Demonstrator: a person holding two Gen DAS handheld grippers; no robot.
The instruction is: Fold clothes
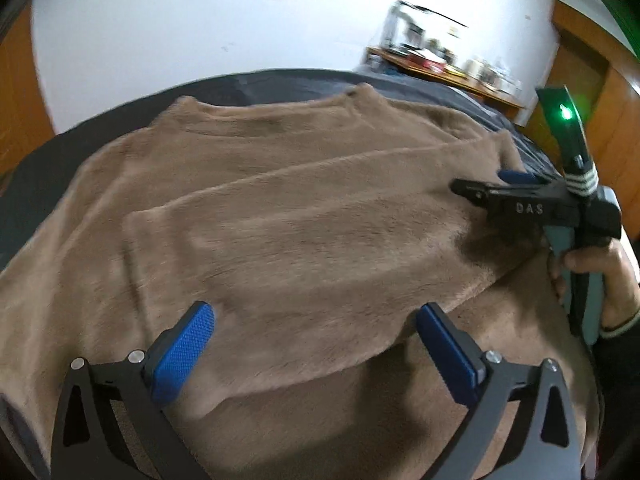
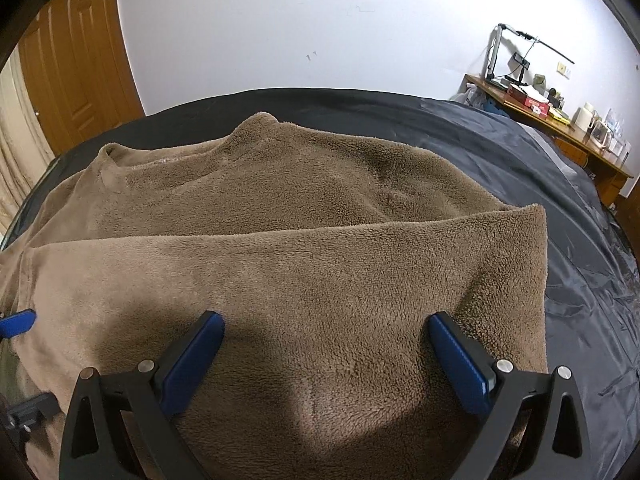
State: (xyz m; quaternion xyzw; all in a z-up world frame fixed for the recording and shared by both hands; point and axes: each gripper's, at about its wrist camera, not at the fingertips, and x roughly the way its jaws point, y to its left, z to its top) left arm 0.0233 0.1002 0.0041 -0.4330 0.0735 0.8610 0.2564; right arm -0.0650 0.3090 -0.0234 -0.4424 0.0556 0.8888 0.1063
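A brown fleece sweater (image 1: 280, 208) lies on a dark sheet (image 1: 36, 184), its collar at the far side and its lower part folded up over the body. It also shows in the right wrist view (image 2: 304, 264). My left gripper (image 1: 316, 320) is open and empty just above the folded layer near its front edge. My right gripper (image 2: 326, 328) is open and empty over the folded layer too. In the left wrist view the right gripper (image 1: 492, 186) hovers over the sweater's right edge, held by a hand.
The dark sheet (image 2: 560, 208) covers a bed and extends to the right of the sweater. A wooden desk (image 2: 560, 120) with clutter stands at the far right by the white wall. A wooden door (image 2: 76, 64) is at far left.
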